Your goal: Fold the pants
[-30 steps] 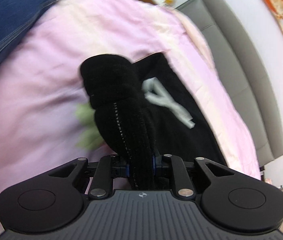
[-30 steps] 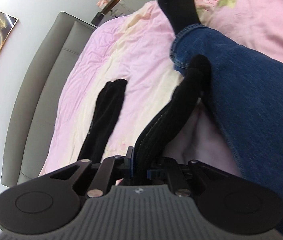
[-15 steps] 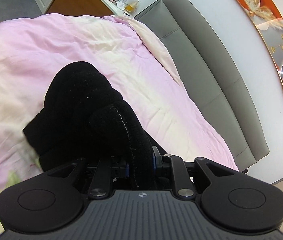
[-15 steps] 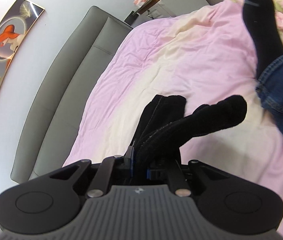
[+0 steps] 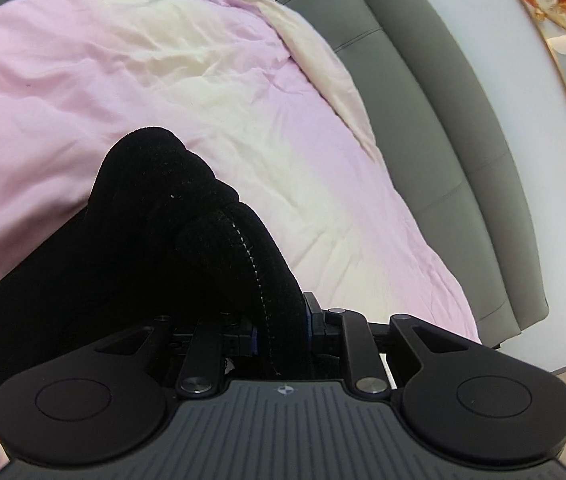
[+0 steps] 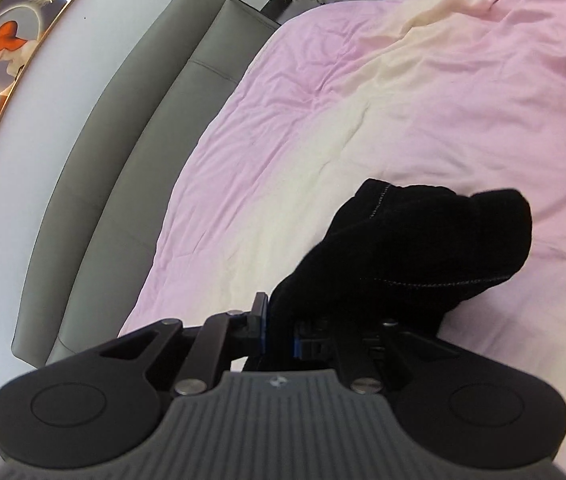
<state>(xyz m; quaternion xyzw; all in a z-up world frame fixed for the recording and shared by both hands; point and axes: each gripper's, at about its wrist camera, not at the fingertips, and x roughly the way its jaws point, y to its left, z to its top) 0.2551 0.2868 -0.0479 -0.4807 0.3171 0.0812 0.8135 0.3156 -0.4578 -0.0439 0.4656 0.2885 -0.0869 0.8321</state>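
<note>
Black pants bunch forward from both clamping claws, left claw and right claw.

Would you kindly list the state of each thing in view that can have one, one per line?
Left gripper: shut on a bunched fold of the black pants.
Right gripper: shut on the black pants.
Black pants: bunched up, pinched at both grippers, draping toward the bed.
Pink bed cover: spread out, wrinkled.
Grey headboard: upright against the wall.
</note>
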